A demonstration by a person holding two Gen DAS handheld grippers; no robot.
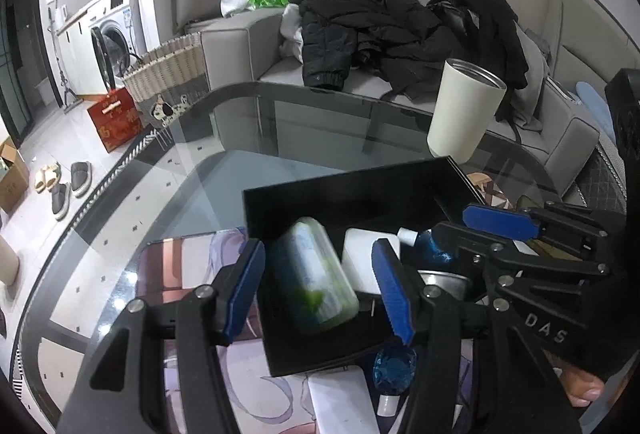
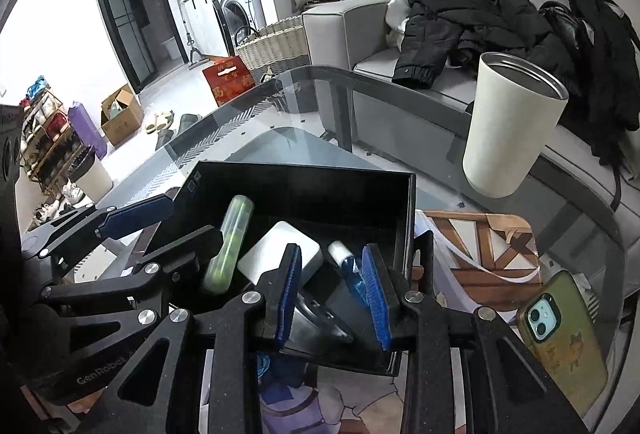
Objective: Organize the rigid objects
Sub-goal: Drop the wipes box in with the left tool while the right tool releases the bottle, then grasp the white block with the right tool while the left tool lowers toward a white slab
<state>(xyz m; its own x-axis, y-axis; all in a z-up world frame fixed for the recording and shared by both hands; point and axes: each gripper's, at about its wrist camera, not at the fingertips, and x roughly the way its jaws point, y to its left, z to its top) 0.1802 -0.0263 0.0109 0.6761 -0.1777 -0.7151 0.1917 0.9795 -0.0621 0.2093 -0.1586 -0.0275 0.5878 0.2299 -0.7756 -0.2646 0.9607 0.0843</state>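
Note:
A black open box (image 1: pixel 280 210) (image 2: pixel 304 178) stands on the glass table. In it lie a green tube-shaped bottle (image 1: pixel 316 274) (image 2: pixel 230 246), a white flat block (image 1: pixel 366 258) (image 2: pixel 280 252), a blue bottle with a white cap (image 1: pixel 428 246) (image 2: pixel 348 266) and a metal object (image 2: pixel 316 318). My left gripper (image 1: pixel 320 286) is open above the green bottle, which looks blurred and is not touched by the pads. My right gripper (image 2: pixel 334 294) is open over the box's near edge, empty. Each gripper shows in the other's view.
A cream tumbler (image 1: pixel 464 110) (image 2: pixel 512 126) stands behind the box. A phone in a green case (image 2: pixel 560 338) lies at right on a printed mat (image 2: pixel 480 258). A second blue bottle (image 1: pixel 394 370) lies near the box. A sofa with dark clothes (image 1: pixel 380 22) is beyond the table.

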